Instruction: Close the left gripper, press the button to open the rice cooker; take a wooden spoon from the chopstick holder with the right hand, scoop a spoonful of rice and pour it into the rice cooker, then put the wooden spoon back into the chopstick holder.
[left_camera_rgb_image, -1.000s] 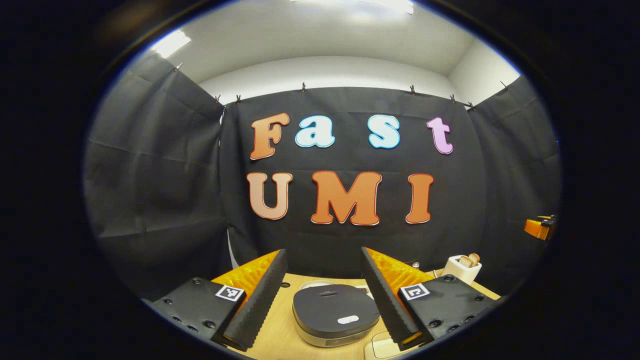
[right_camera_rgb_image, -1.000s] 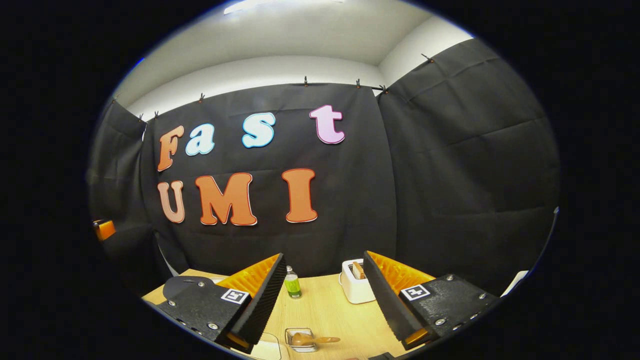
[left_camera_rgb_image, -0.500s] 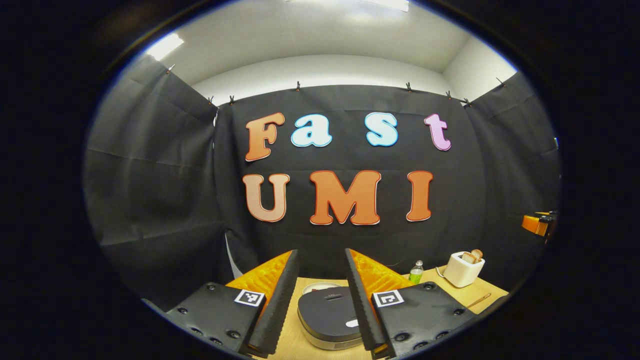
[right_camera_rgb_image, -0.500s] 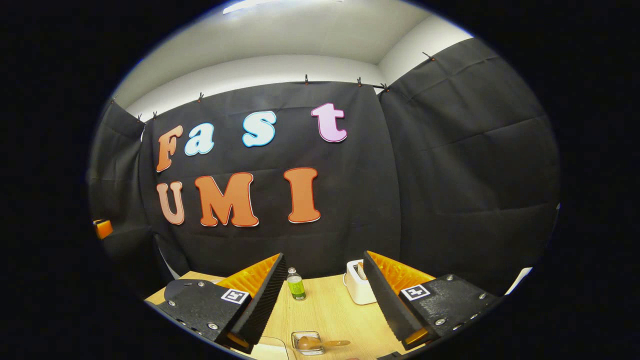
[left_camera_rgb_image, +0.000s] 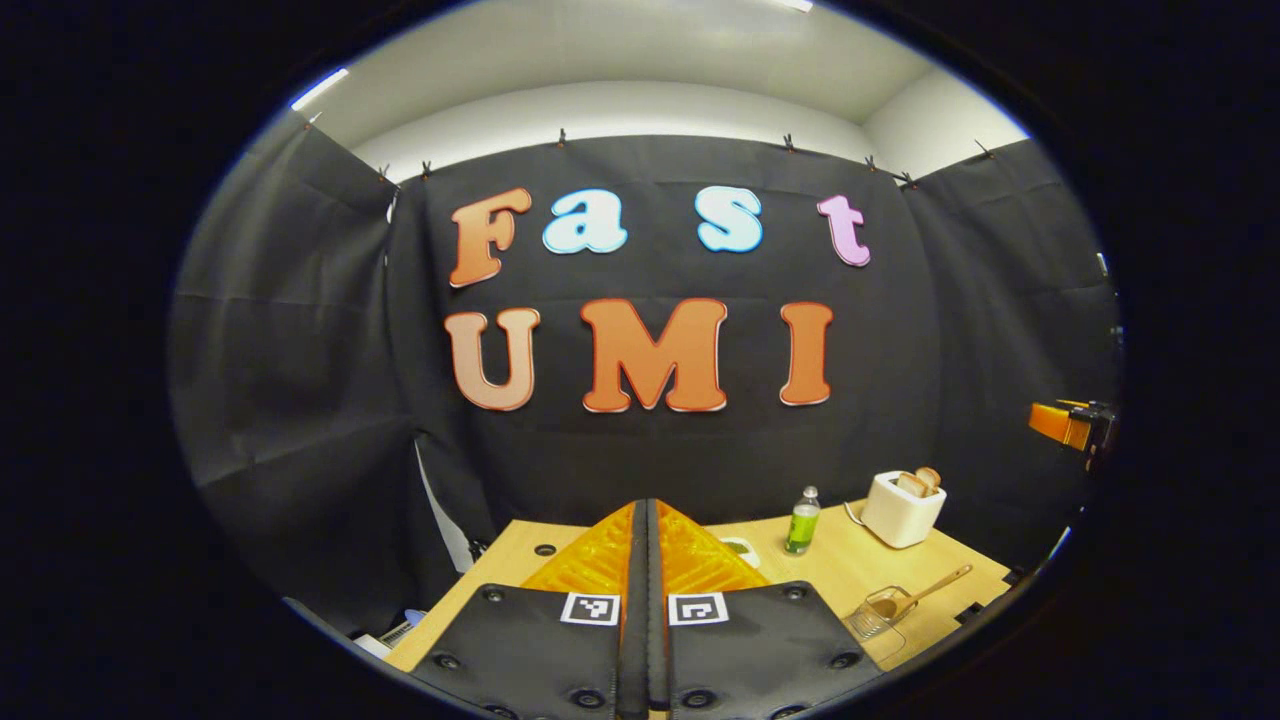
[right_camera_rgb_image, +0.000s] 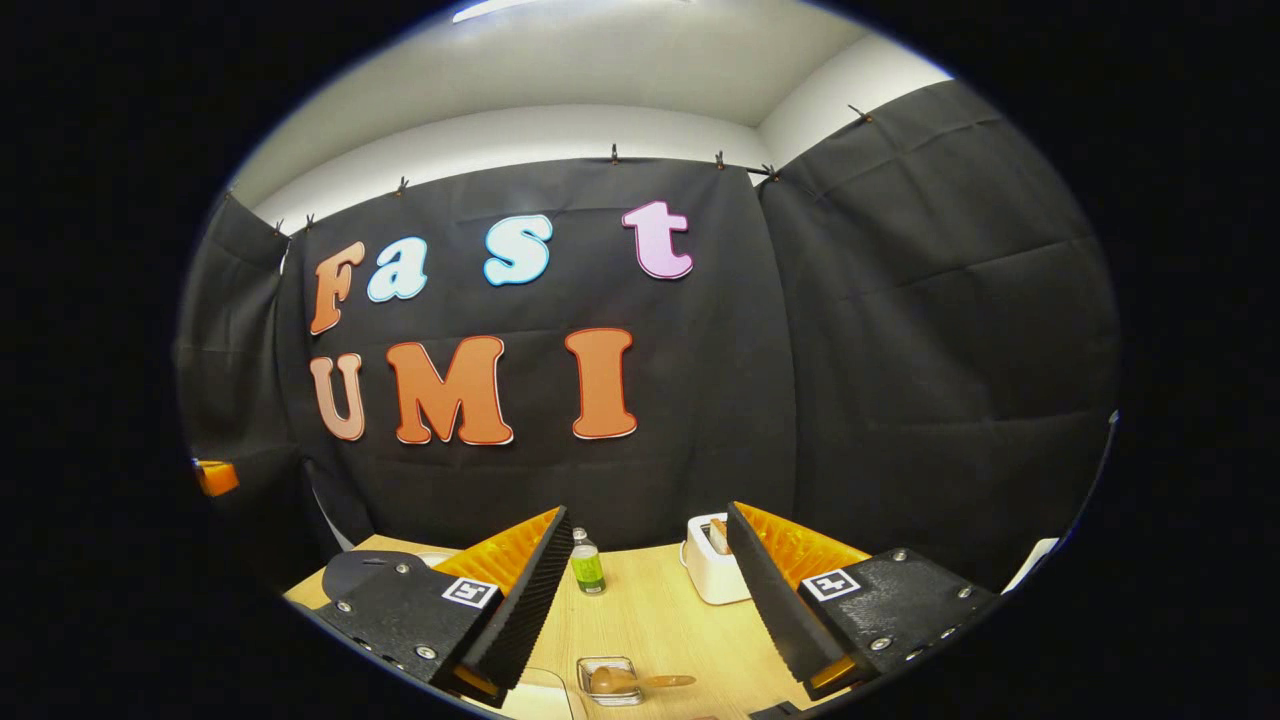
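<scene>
Pressing together empty, left tongs (left_camera_rgb_image: 646, 600); right tongs (right_camera_rgb_image: 645, 600) gape wide.

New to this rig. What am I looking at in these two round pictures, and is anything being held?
A person holds a two-finger gripper in each hand; a fisheye camera rides on each, looking along its fingers. In the left gripper view, the left gripper has its fingers pressed together on nothing. In the right gripper view, the right gripper is open and empty. On the wooden table stand a green bottle and a white toaster; nearer, a wooden spoon lies in a small clear dish.
</scene>
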